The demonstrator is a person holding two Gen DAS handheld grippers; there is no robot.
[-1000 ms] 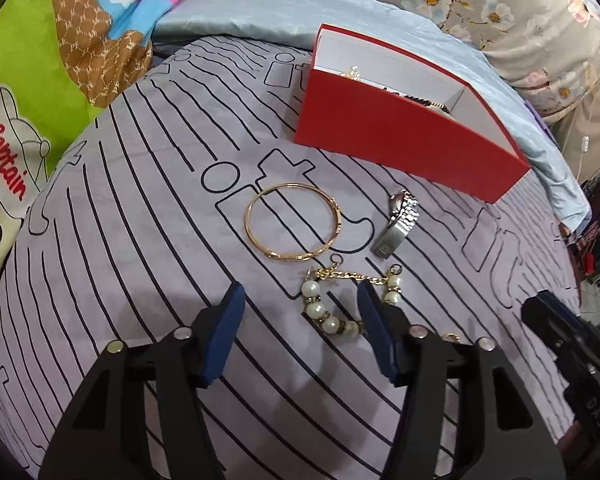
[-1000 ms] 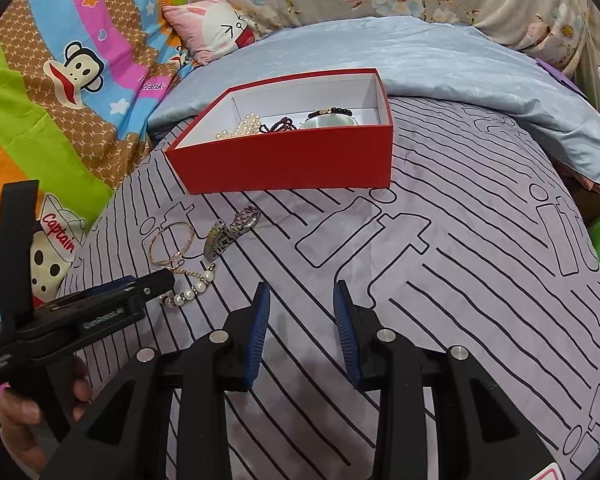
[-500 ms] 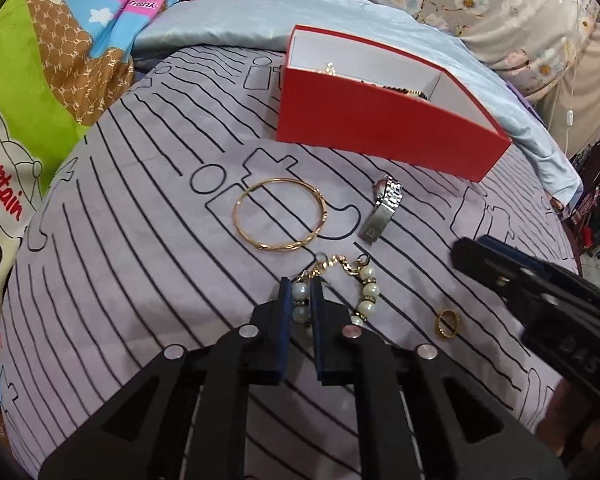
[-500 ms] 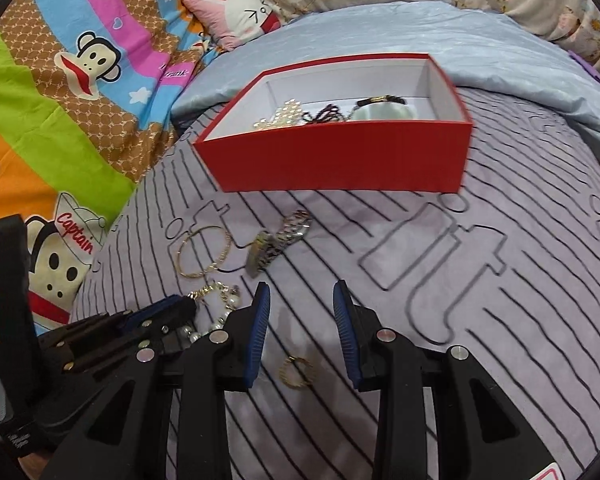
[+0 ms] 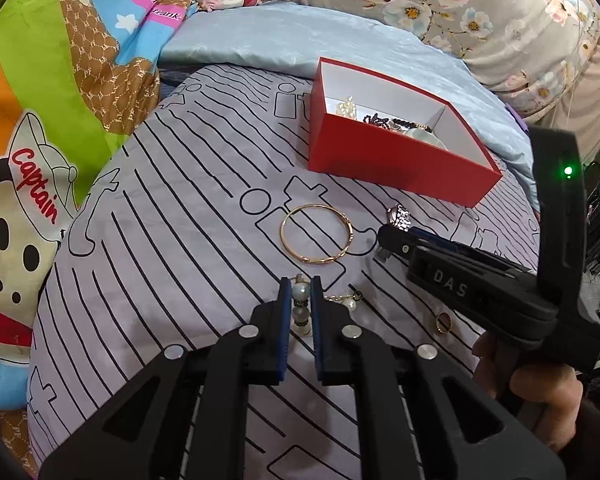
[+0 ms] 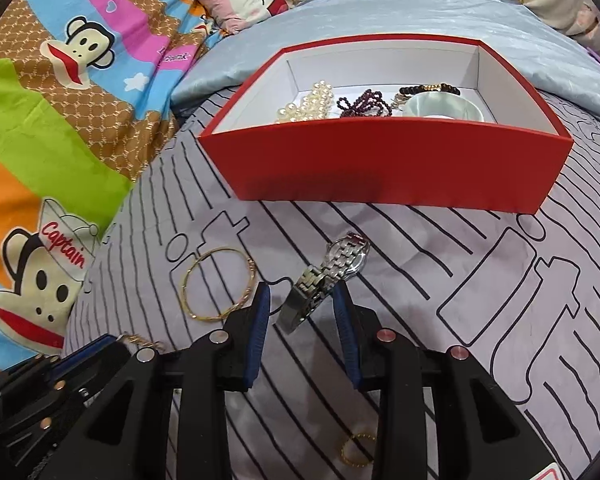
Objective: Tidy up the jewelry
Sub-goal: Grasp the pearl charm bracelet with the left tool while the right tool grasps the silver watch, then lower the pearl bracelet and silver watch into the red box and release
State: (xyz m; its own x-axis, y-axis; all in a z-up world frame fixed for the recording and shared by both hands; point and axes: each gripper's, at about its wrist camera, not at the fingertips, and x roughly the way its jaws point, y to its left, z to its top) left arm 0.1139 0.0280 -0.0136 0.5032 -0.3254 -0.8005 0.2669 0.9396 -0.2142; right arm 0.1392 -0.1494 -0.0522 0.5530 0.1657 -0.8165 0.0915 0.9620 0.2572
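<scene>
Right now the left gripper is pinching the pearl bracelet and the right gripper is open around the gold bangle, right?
Not quite. The right gripper is open around the silver watch, not the gold bangle, which lies off to its left in the right wrist view. The left gripper does pinch the pearl bracelet.

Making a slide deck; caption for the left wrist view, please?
Left gripper shut on pearl bracelet beside gold bangle, red box beyond.

bed (image 6: 500,320) | red box (image 6: 380,168) | bangle (image 6: 218,282) | watch (image 6: 332,272) | ring (image 6: 356,448)
</scene>
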